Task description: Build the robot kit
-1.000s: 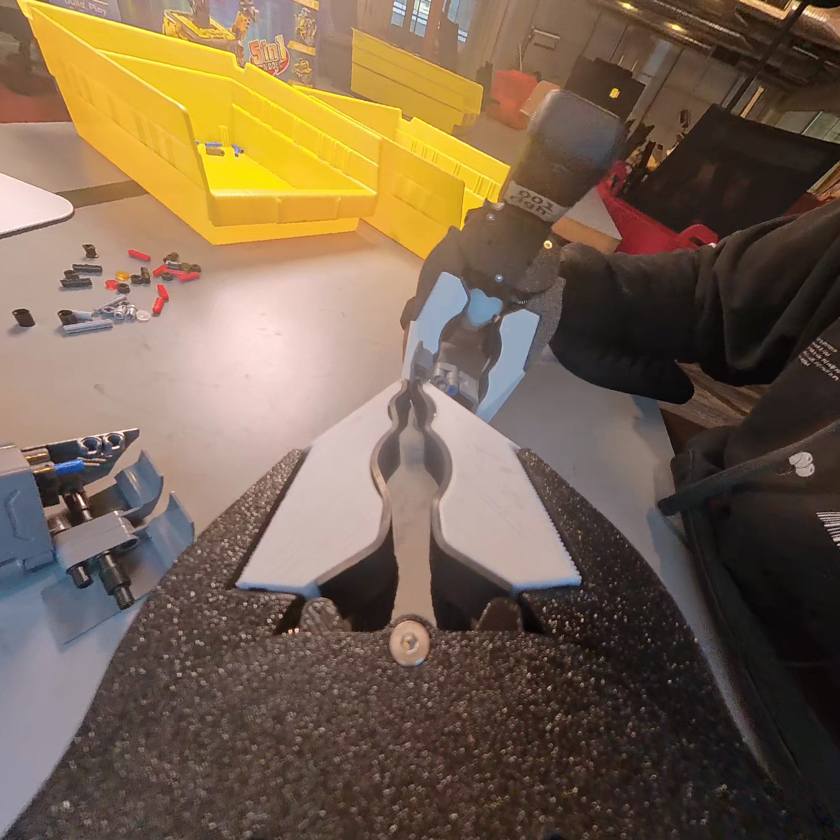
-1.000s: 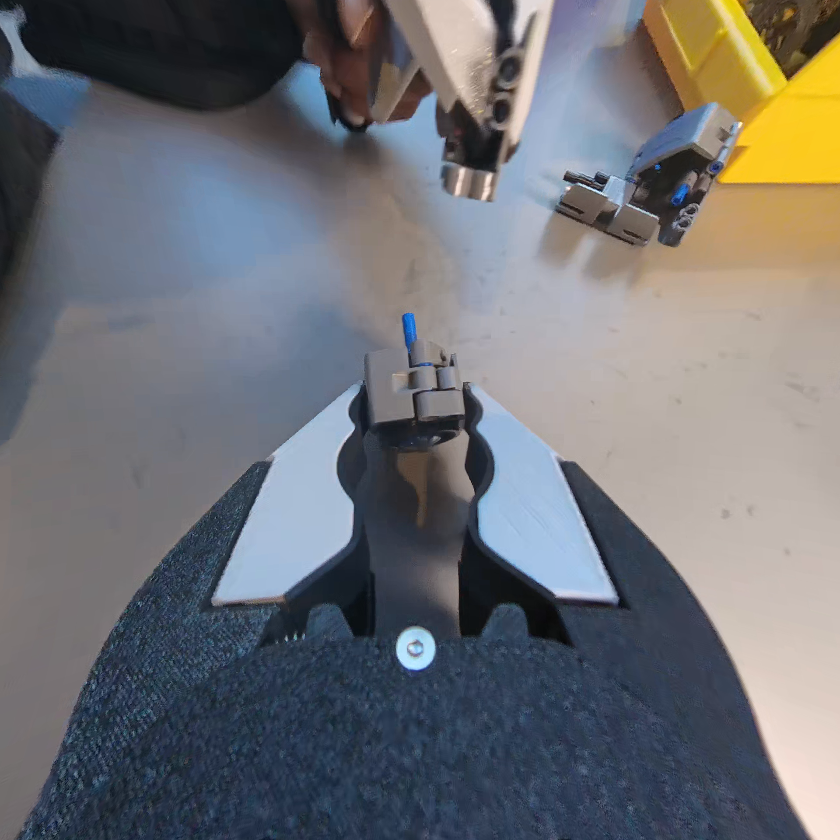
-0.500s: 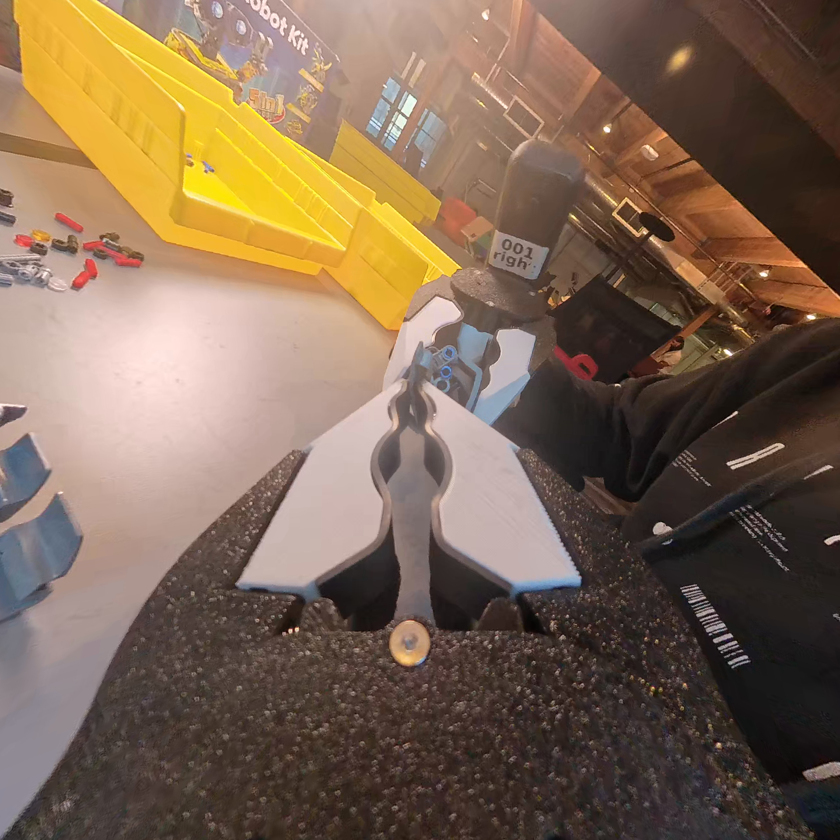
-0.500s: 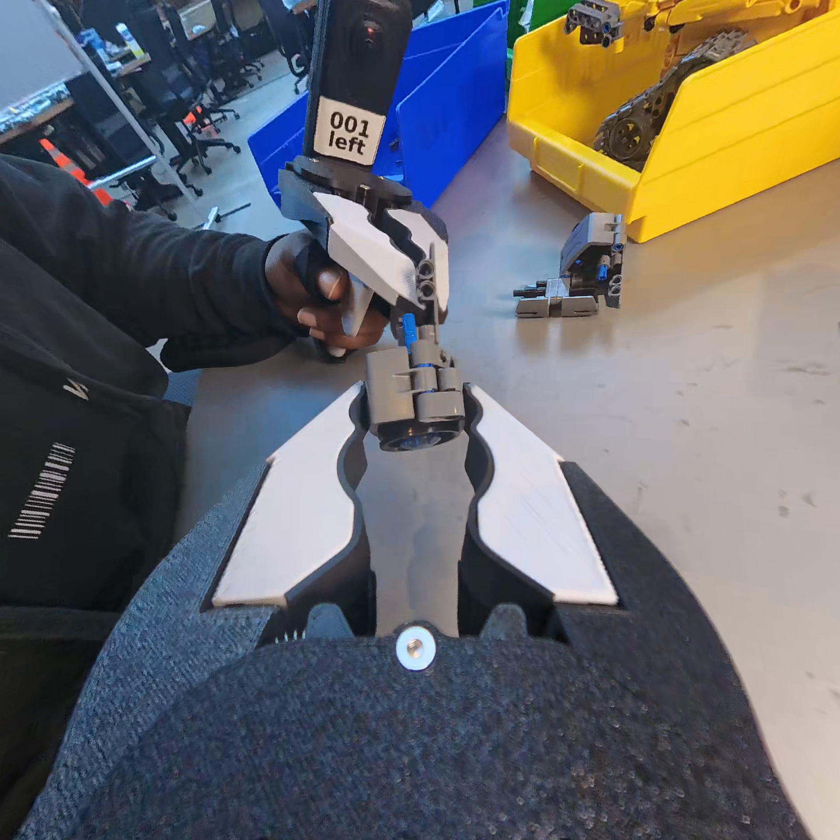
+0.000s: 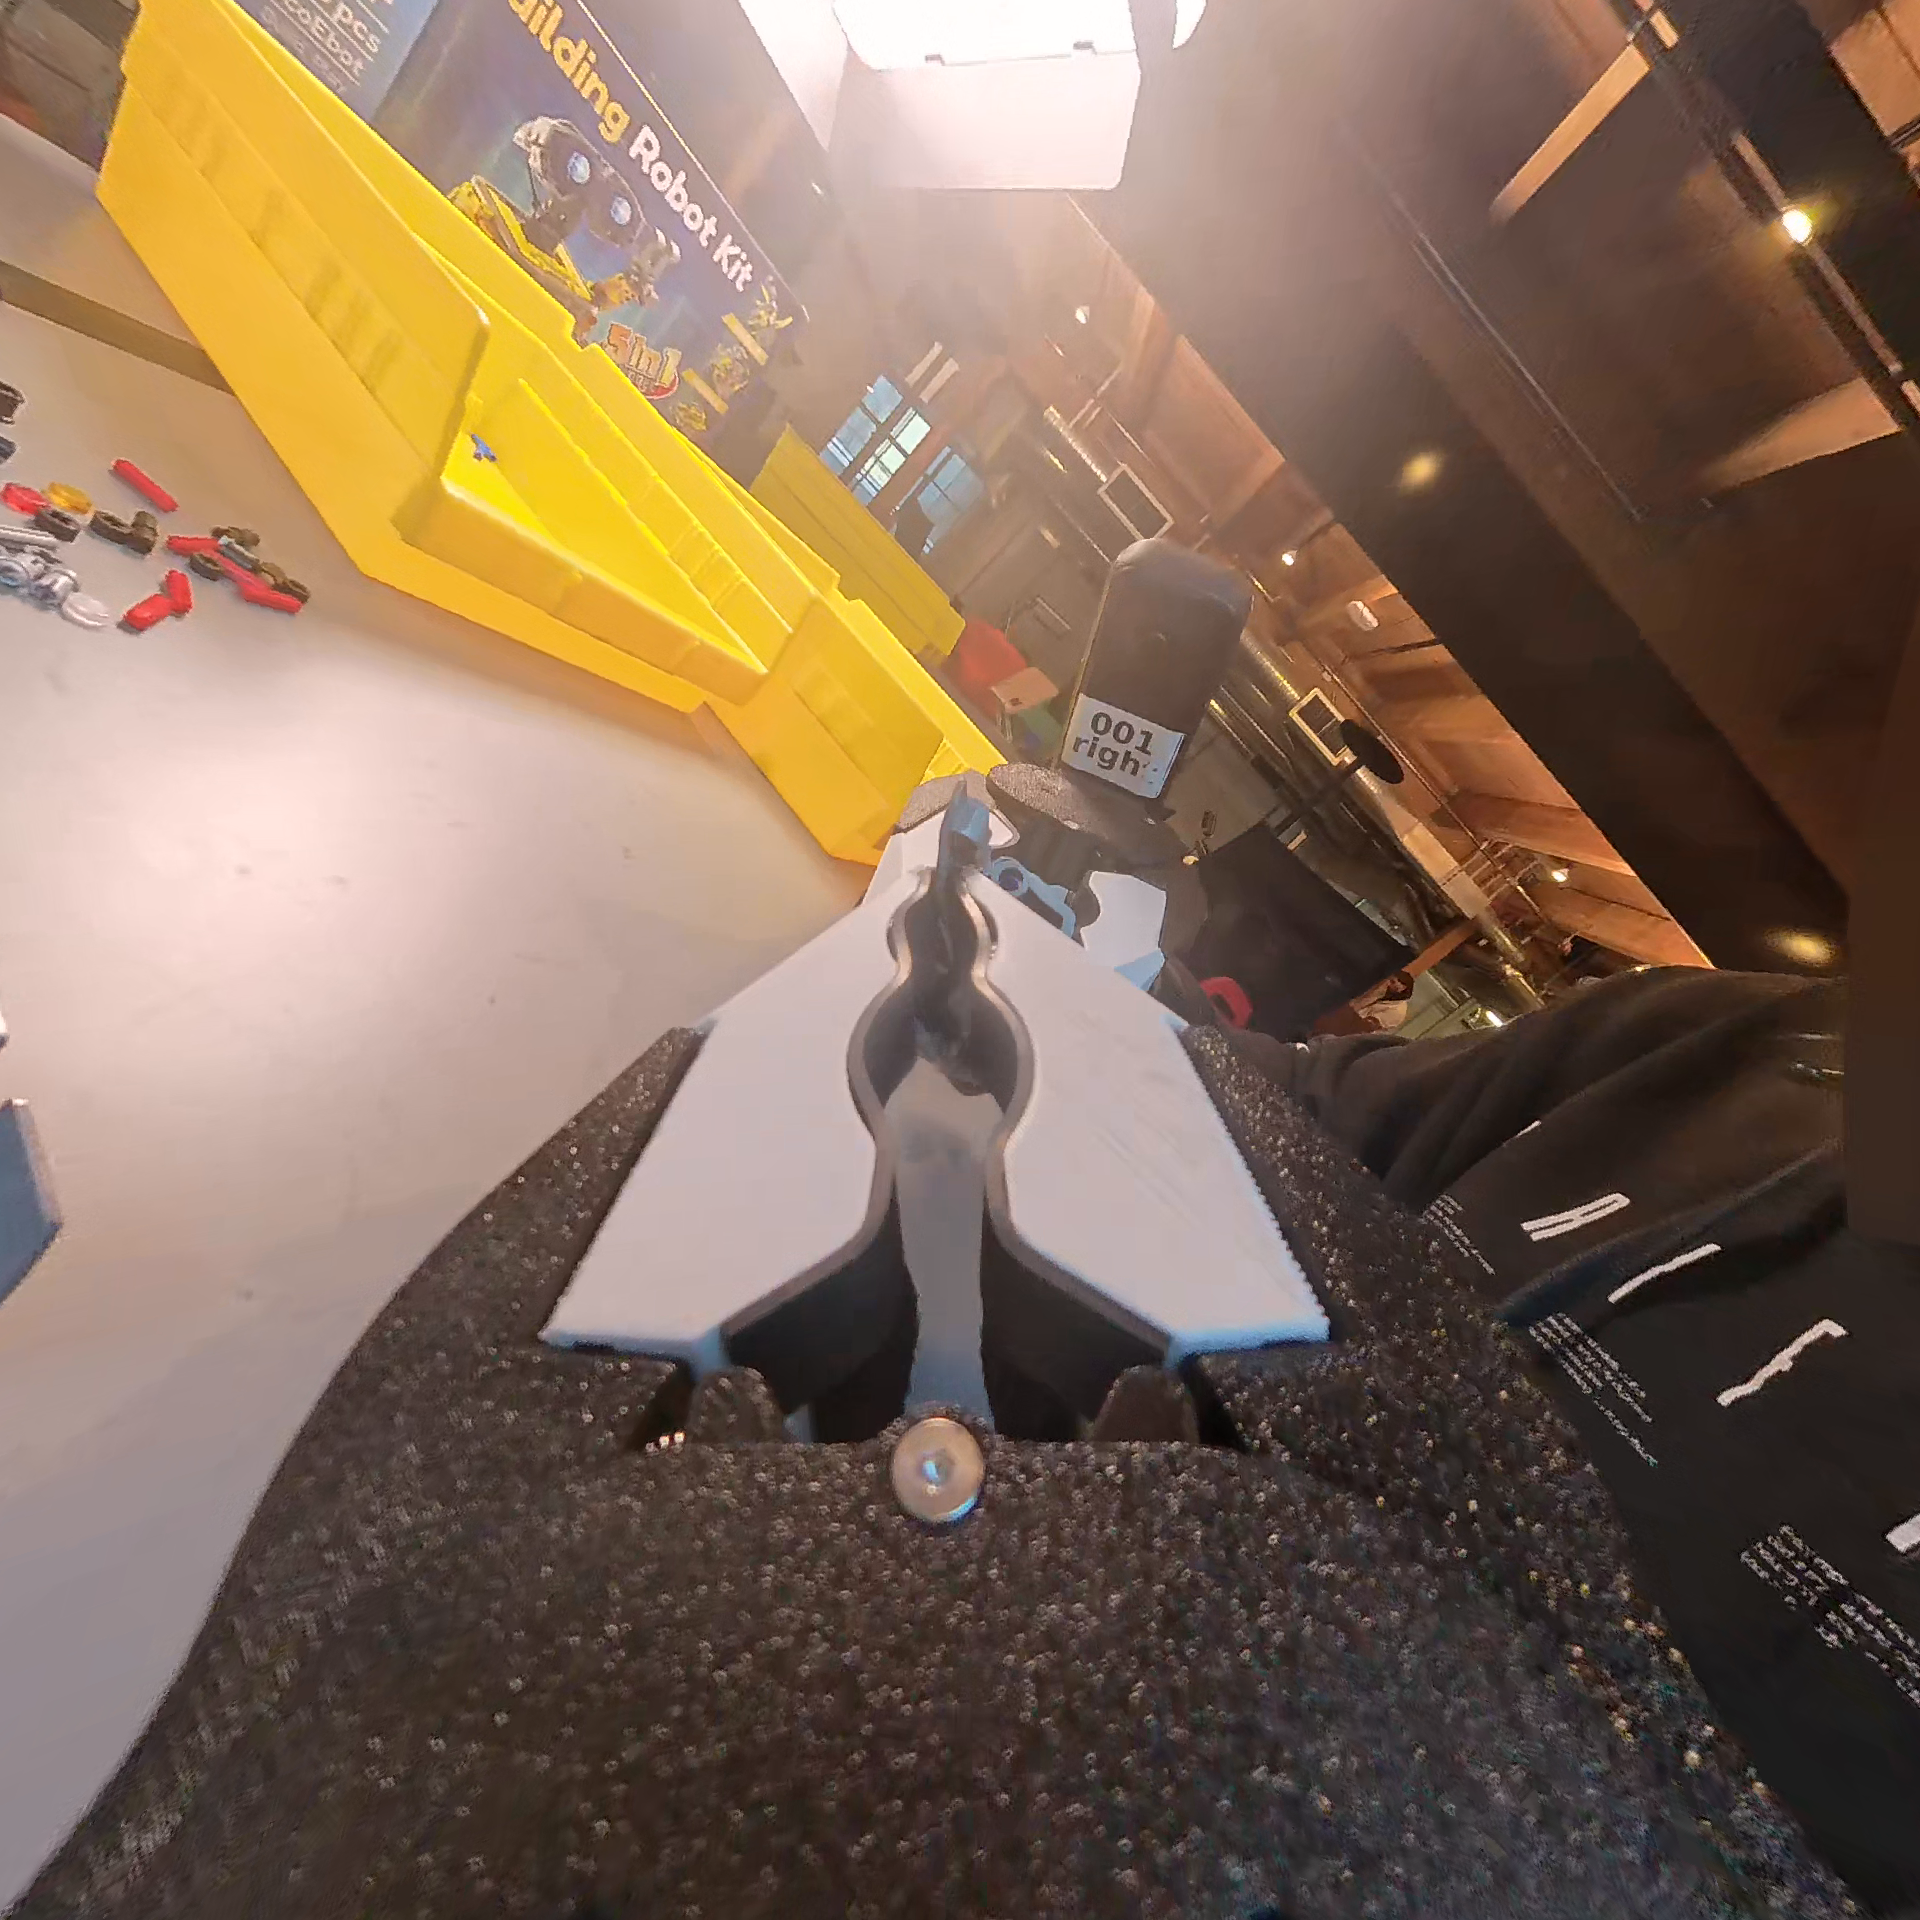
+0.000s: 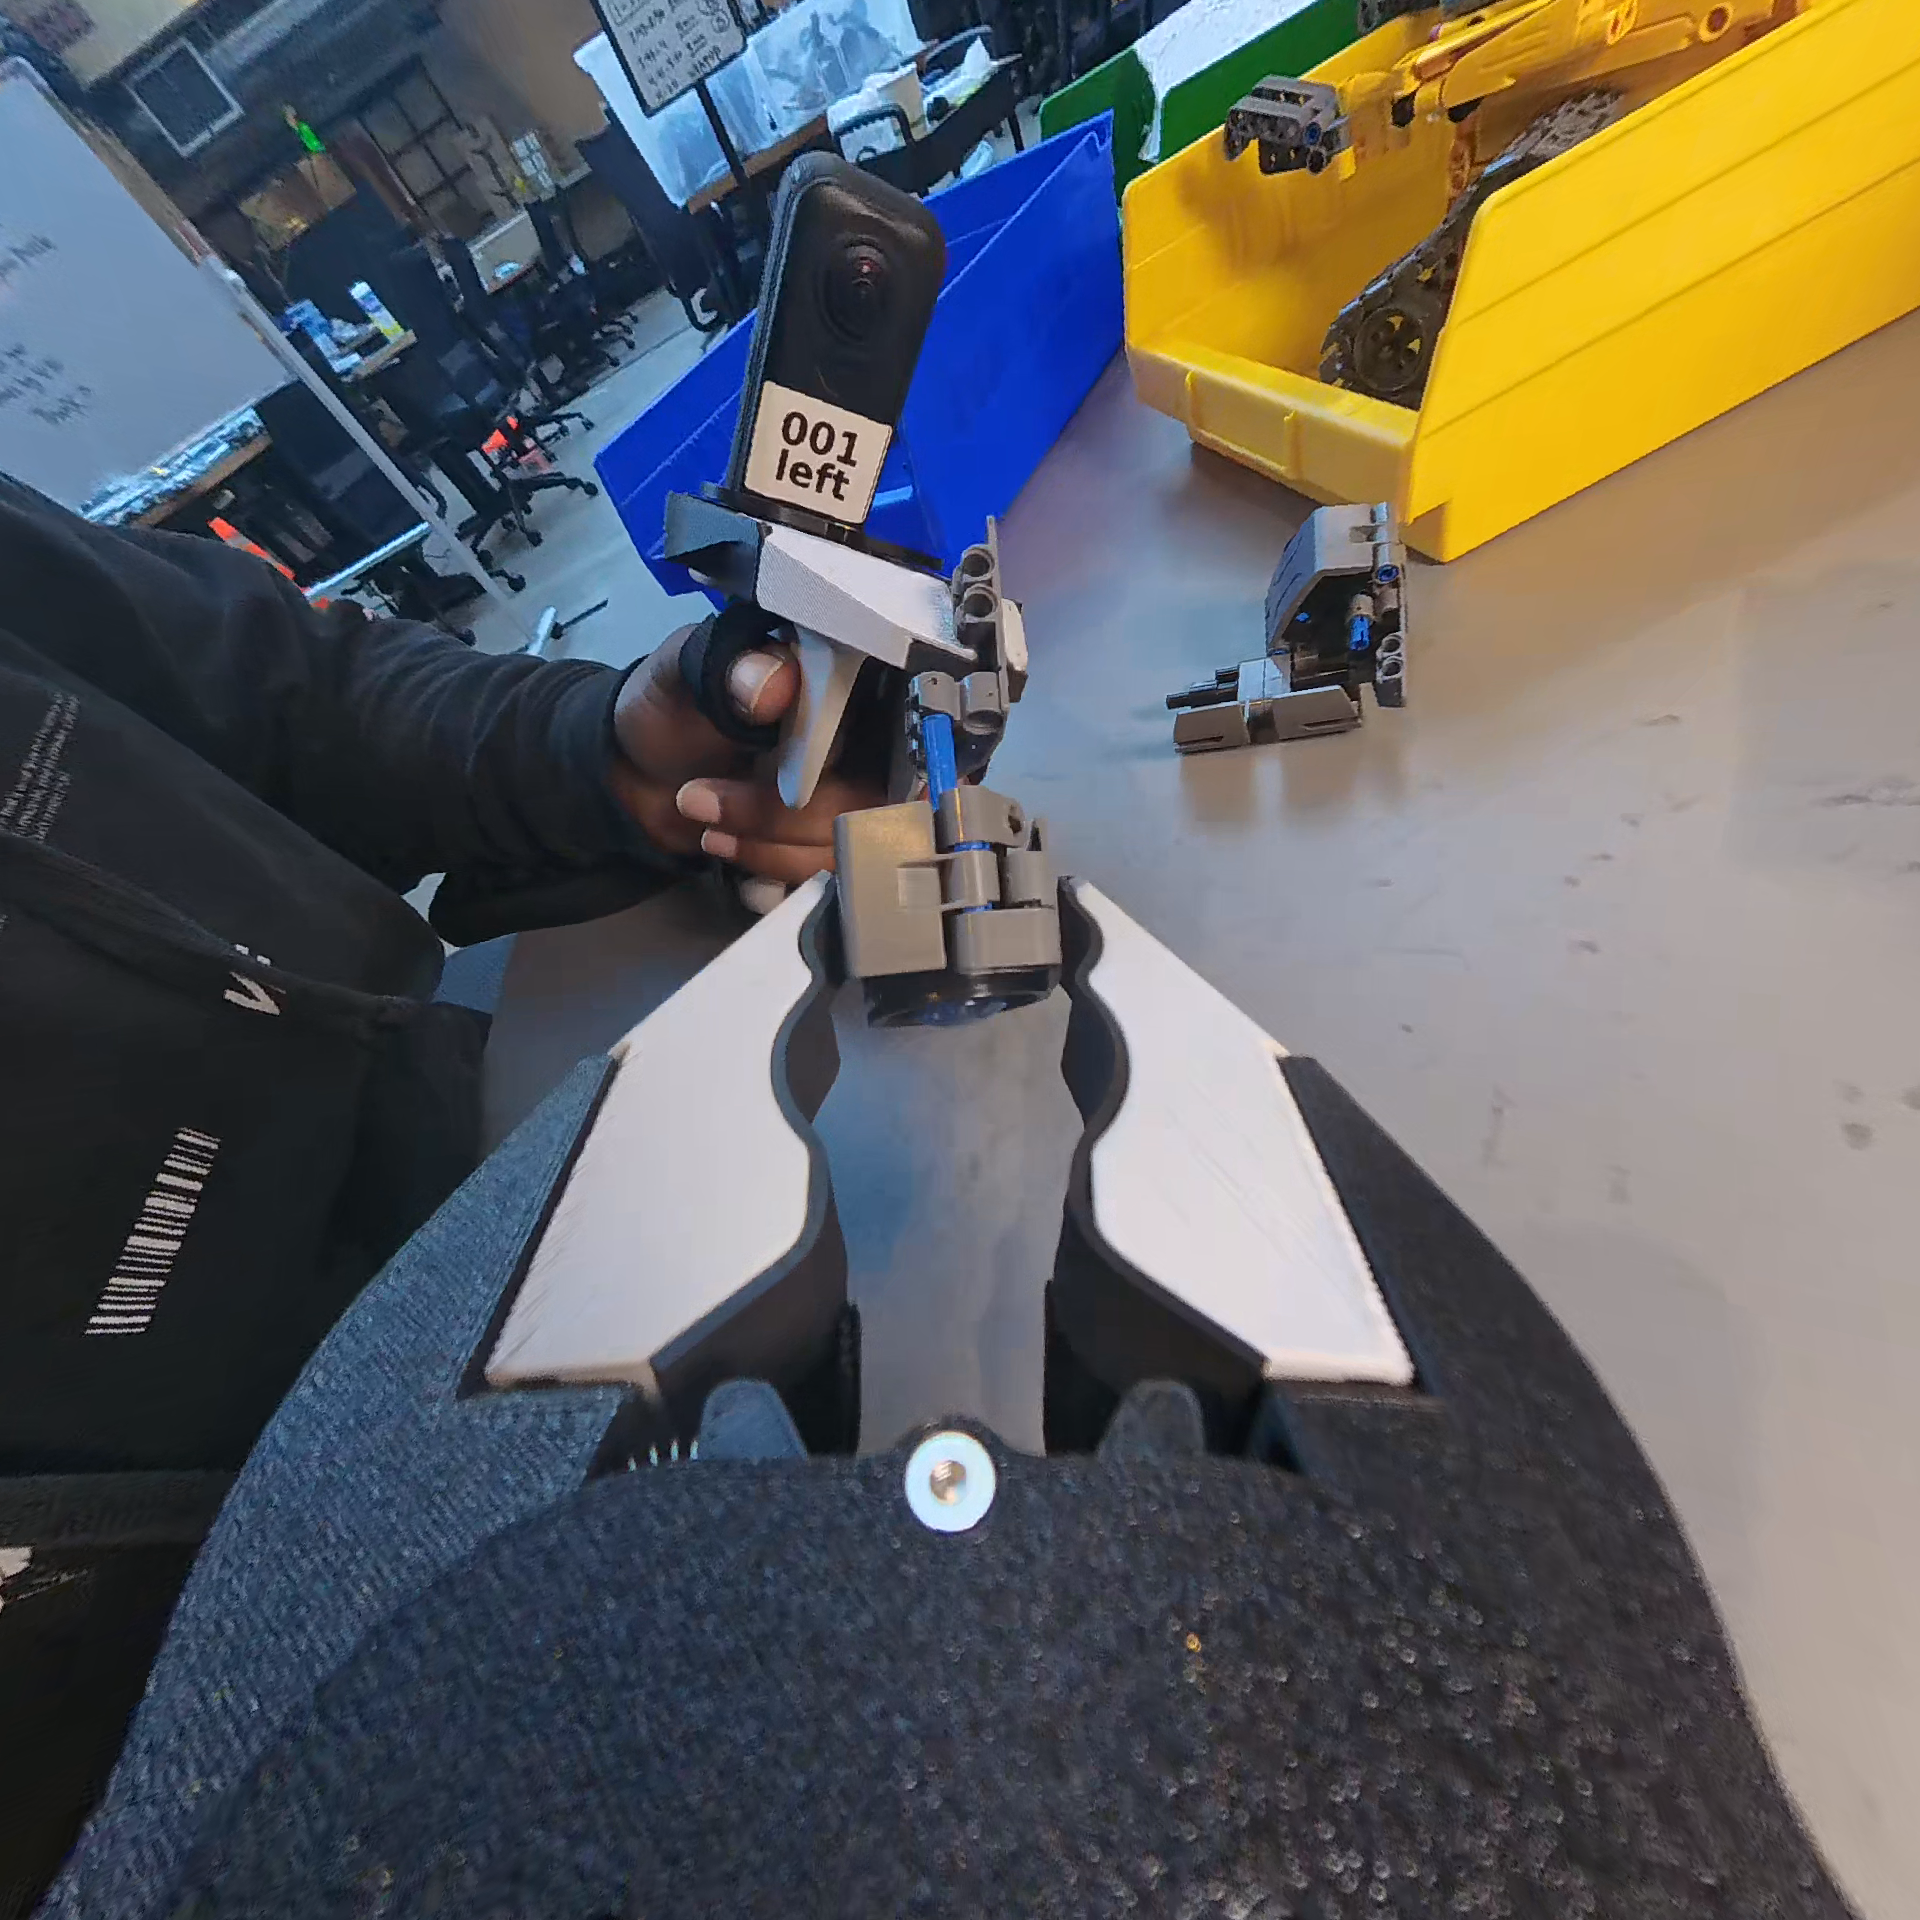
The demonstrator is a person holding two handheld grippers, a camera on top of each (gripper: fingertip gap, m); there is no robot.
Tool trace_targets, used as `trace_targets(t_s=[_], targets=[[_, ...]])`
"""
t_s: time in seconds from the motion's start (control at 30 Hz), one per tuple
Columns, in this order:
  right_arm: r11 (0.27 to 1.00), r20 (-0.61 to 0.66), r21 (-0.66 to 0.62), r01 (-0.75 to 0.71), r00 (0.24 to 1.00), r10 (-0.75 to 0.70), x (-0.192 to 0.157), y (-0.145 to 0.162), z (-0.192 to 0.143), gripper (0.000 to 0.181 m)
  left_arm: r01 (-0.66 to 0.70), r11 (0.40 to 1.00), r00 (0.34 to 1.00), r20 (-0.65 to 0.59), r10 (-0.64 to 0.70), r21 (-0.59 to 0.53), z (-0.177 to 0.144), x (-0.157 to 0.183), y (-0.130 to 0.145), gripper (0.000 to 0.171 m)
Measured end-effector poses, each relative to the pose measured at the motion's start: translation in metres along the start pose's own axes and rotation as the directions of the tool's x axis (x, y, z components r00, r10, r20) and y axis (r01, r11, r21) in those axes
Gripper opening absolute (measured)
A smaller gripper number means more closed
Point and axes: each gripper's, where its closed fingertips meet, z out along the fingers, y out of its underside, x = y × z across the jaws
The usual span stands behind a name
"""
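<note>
Grey brick block (image 6: 948,914), blue pin (image 6: 943,756) standing up from its top: pinched between the fingertips of the right gripper (image 6: 948,940), whose jaws stand partly apart, closed only to the block's width, above the grey table (image 6: 1558,935).

Grey holed beam (image 6: 982,644): clamped in the left gripper (image 5: 951,894), jaws nearly together on it, tip just over the blue pin; whether beam and pin touch cannot be told. A hand (image 6: 717,748) in a black sleeve grips the left gripper's handle.

Grey part-built assembly (image 6: 1309,644): on the table, just before a yellow bin (image 6: 1558,343). Blue bin (image 6: 1018,312) behind.

Loose red, black and grey pieces (image 5: 135,561): scattered near yellow trays (image 5: 436,416), printed box (image 5: 592,187) behind.
</note>
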Motion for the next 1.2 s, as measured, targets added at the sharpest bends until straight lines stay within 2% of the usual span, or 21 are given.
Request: trace_targets(t_s=[0.2,0.37,0.63,0.9,0.97,1.07,1.2], targets=[[0.999,0.013,-0.047,0.002,1.0,-0.002,0.0,0.009,0.001,0.038,-0.027,0.998,0.999,0.025,0.028,-0.058,0.001,-0.003,0.008,0.0],[0.988,0.055,-0.152,-0.024,0.998,0.033,-0.005,0.027,0.003,0.037,-0.246,0.949,0.964,0.051,0.261,-0.197,0.0,-0.002,0.019,0.0],[0.978,0.145,-0.209,0.008,0.989,0.023,-0.022,0.043,0.006,0.037,-0.338,0.888,0.939,-0.049,0.34,-0.313,-0.003,0.007,0.036,0.0],[0.939,0.155,-0.3,0.167,0.98,-0.125,-0.031,0.061,0.014,0.037,-0.426,0.79,0.897,-0.092,0.432,-0.441,0.001,0.011,0.061,0.001],[0.924,0.118,-0.336,0.182,0.982,-0.151,-0.024,0.065,0.014,0.037,-0.441,0.768,0.885,-0.082,0.458,-0.465,-0.001,0.006,0.061,0.0],[0.903,0.119,-0.388,0.185,0.982,-0.15,-0.023,0.072,0.012,0.037,-0.435,0.767,0.887,-0.079,0.455,-0.472,-0.001,0.004,0.063,0.001],[0.87,0.09,-0.405,0.281,0.959,-0.268,-0.013,0.076,0.012,0.038,-0.451,0.737,0.873,-0.077,0.481,-0.504,-0.003,0.001,0.067,0.0]])
